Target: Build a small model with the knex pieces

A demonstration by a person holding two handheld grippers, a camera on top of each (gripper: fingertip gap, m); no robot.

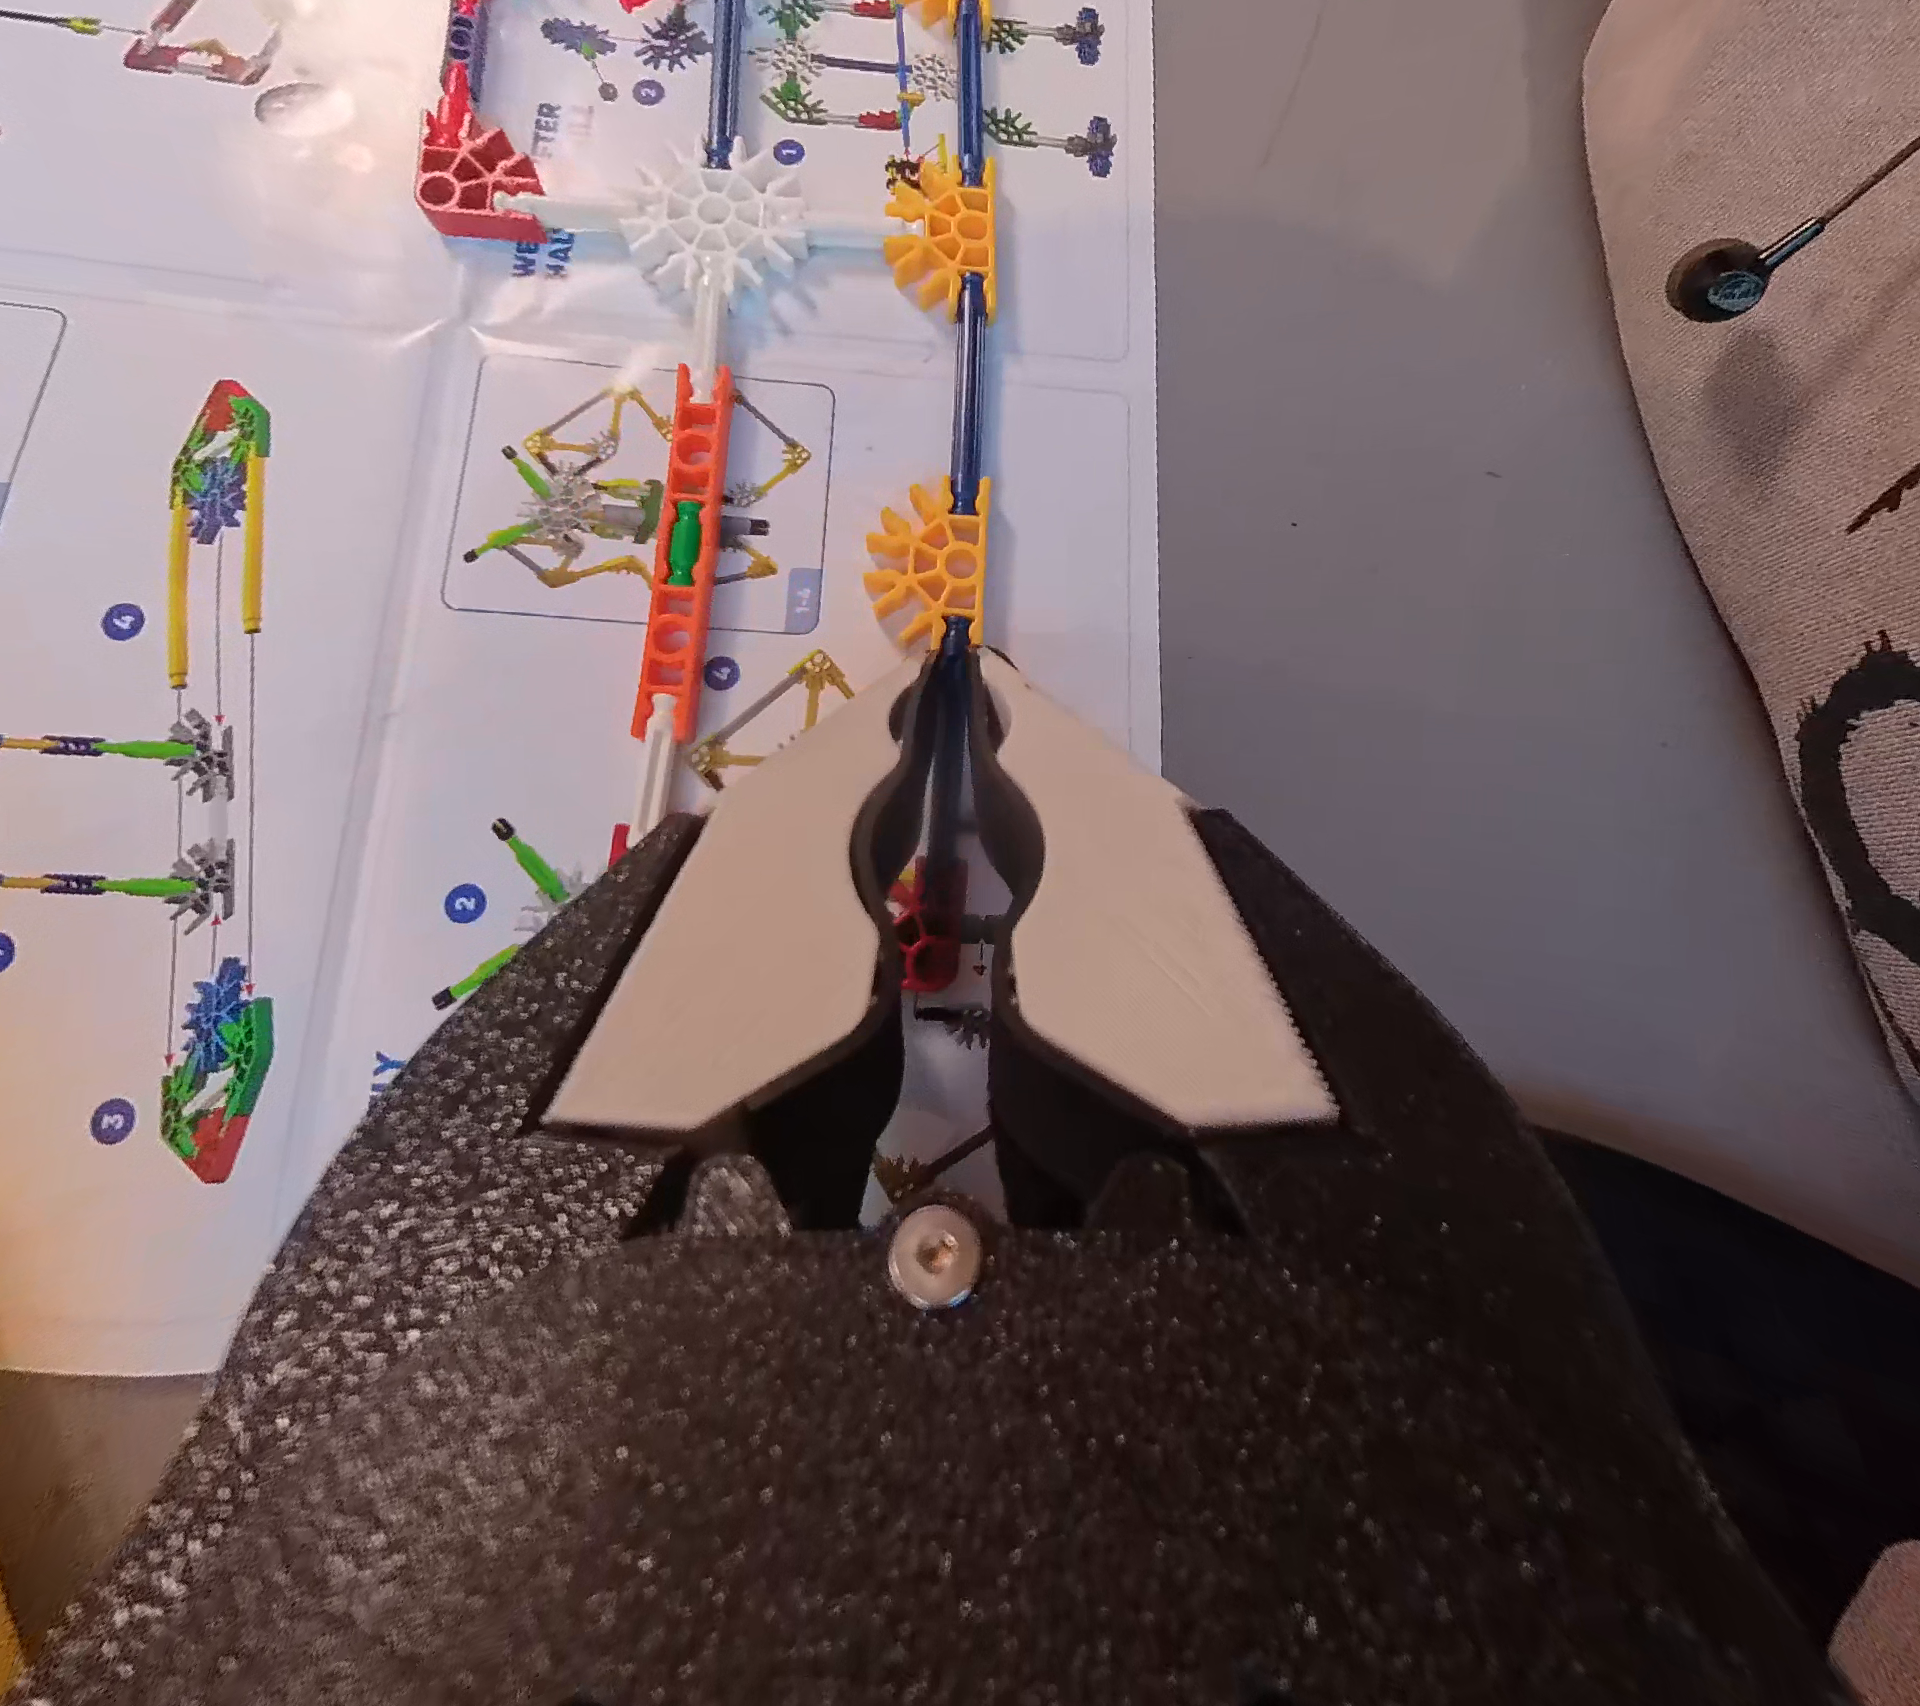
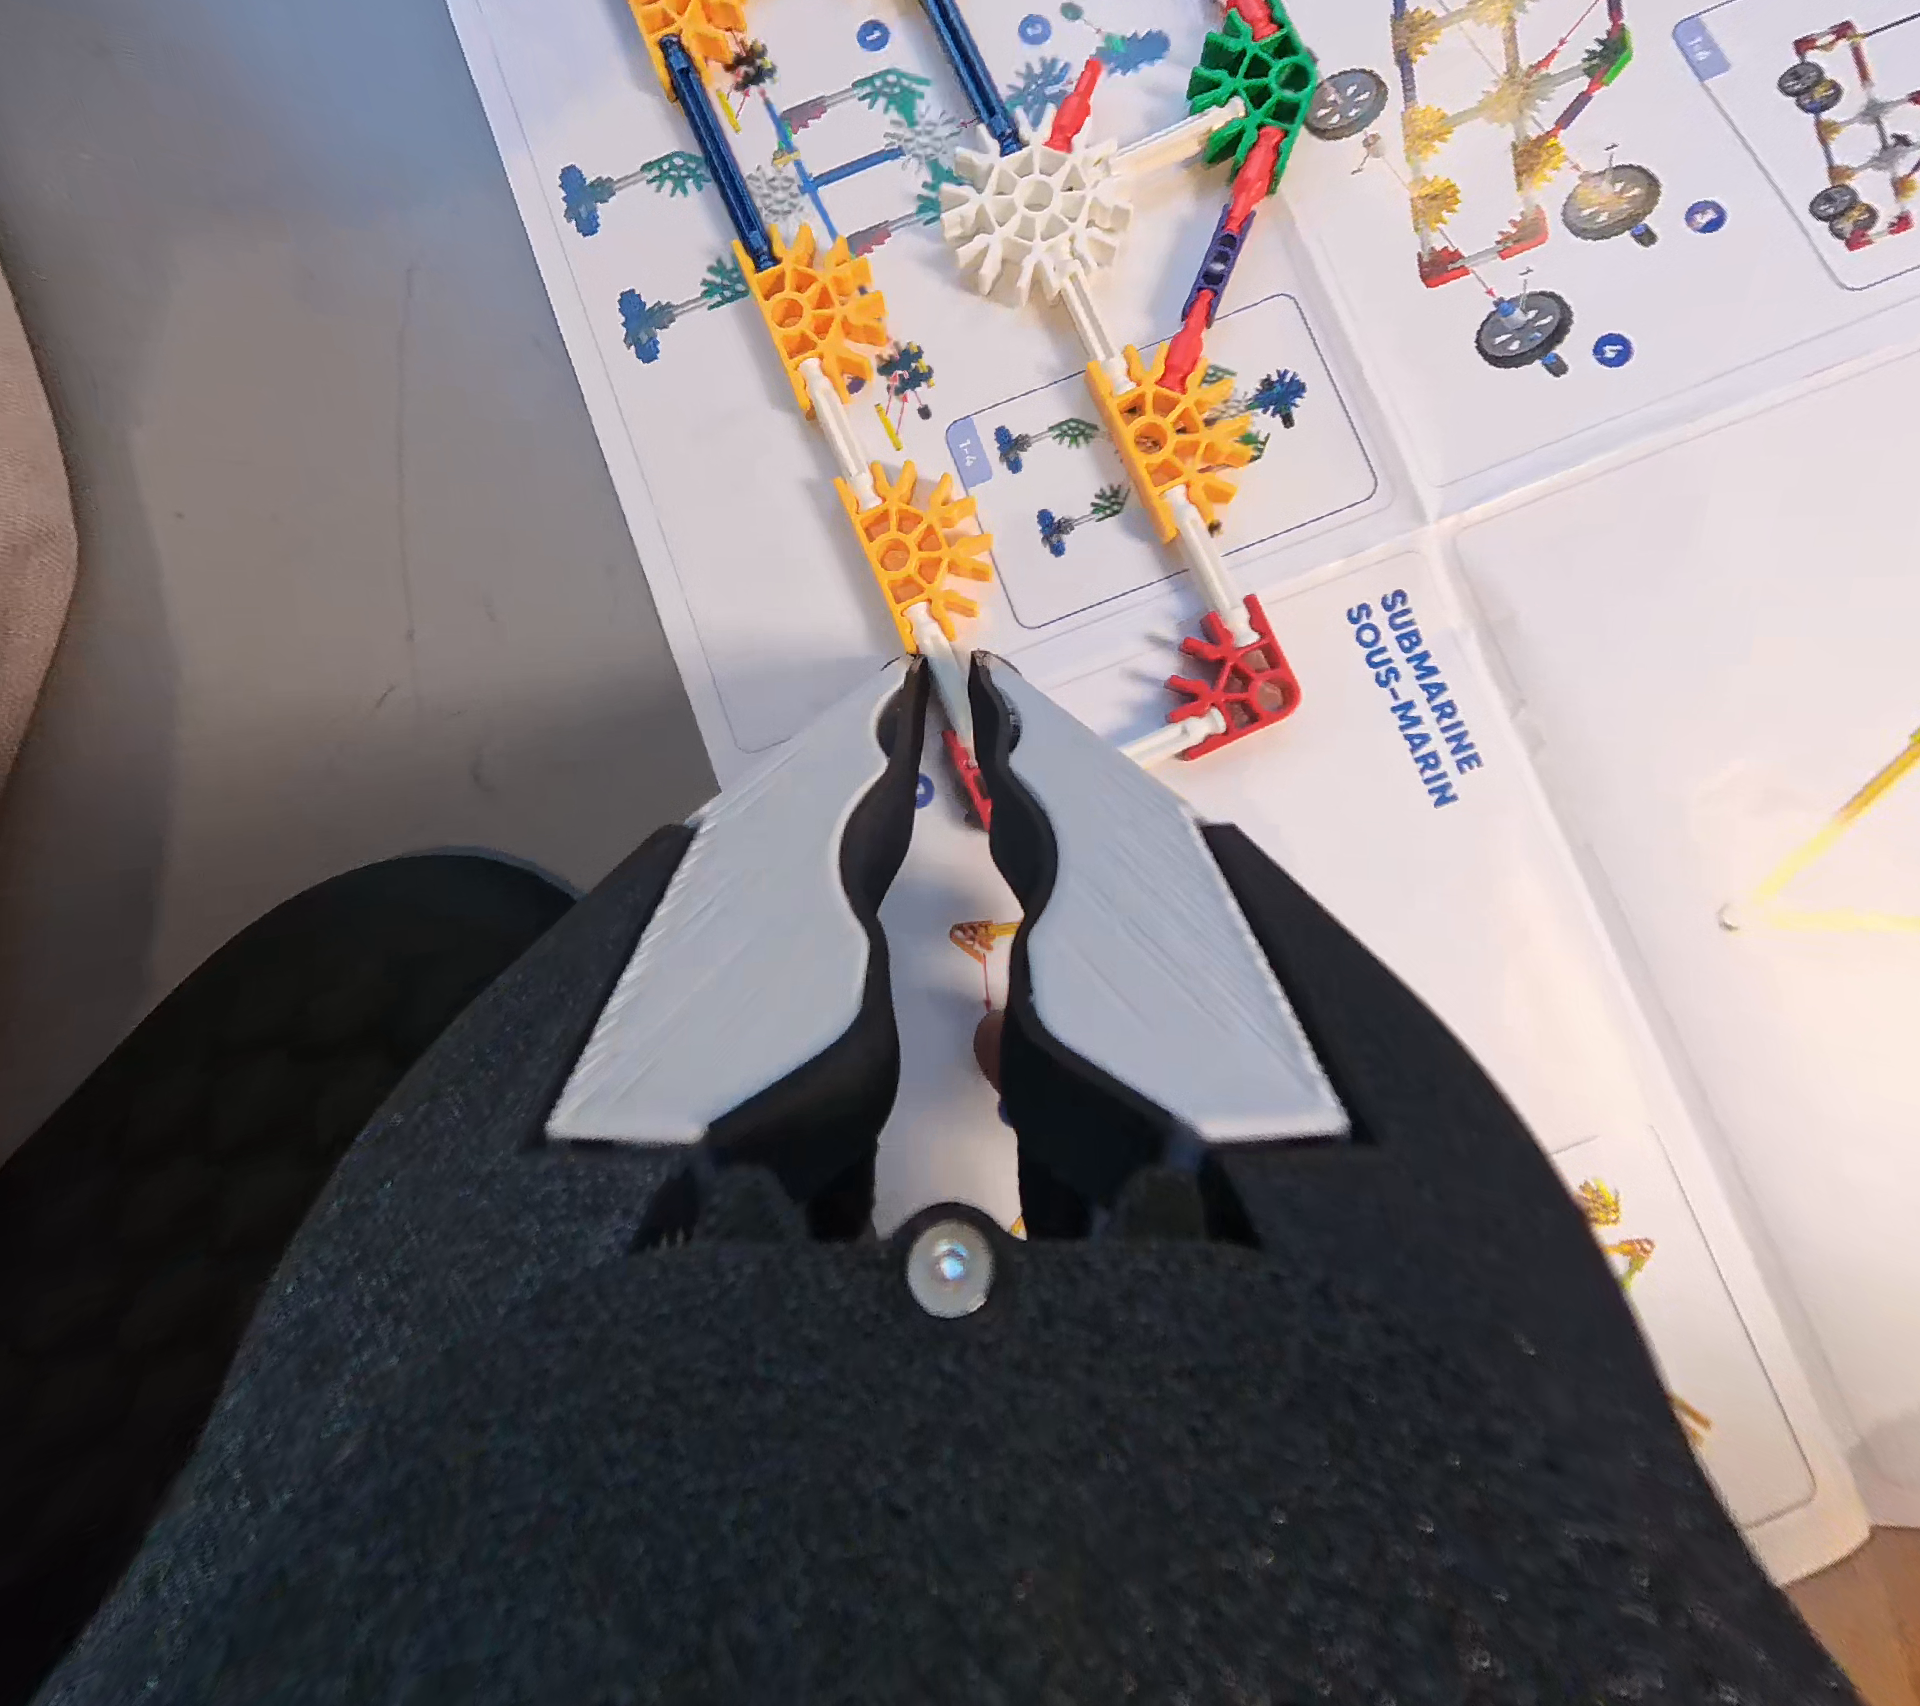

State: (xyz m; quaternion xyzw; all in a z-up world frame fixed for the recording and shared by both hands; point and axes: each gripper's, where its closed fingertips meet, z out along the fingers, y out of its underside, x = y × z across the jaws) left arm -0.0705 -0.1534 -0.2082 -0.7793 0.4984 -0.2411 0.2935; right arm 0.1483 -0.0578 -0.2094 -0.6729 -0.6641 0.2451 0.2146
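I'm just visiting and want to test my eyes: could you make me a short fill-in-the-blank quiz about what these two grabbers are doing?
1. The left gripper is shut on a dark ____ rod.
2. The right gripper pinches a ____ rod.
3. Just beyond each gripper's tips sits a ____ connector.
4. The toy frame lies on a printed ____ sheet.

Missing words: blue; white; yellow; instruction
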